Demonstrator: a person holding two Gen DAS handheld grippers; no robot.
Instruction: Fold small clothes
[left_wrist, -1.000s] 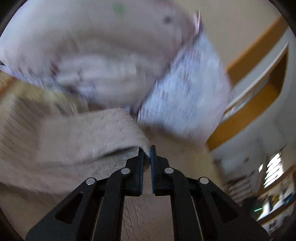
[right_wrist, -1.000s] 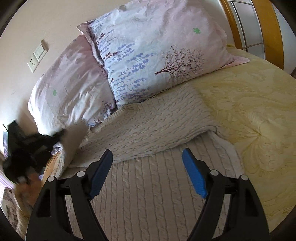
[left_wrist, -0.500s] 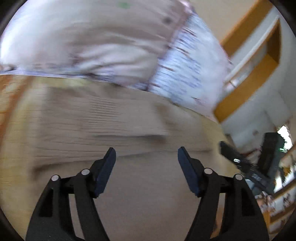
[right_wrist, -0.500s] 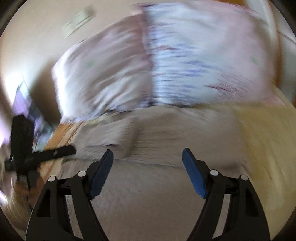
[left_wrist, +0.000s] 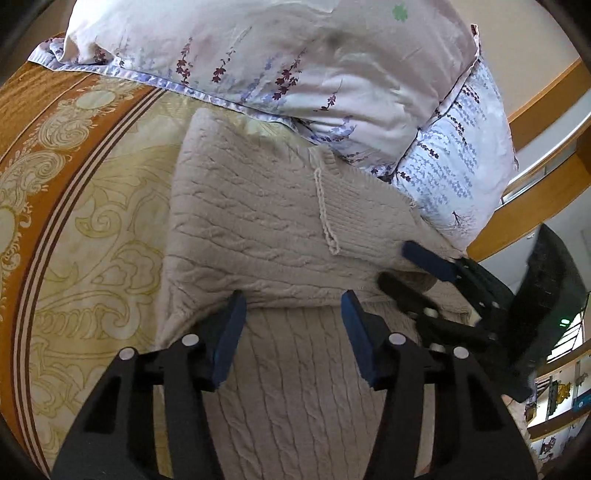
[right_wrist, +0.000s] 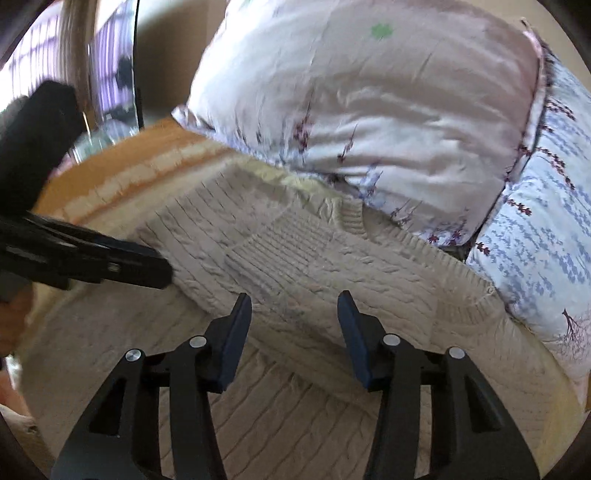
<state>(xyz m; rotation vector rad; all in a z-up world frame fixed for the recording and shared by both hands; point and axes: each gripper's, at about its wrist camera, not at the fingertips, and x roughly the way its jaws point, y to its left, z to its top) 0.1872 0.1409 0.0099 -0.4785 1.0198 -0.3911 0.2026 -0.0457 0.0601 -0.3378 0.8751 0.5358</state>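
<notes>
The sweater (left_wrist: 266, 229) is laid folded on the bed (left_wrist: 92, 229); both grippers (left_wrist: 291, 325) (right_wrist: 293, 325) are held with jaws released. Its fold should be pressed flat and edges aligned.

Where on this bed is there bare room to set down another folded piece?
Free: the yellow patterned bedspread between the beige sweater and the orange border band. Crowded: the pillows press against the sweater's far edge, and both grippers hover over it, jaws open.
</notes>
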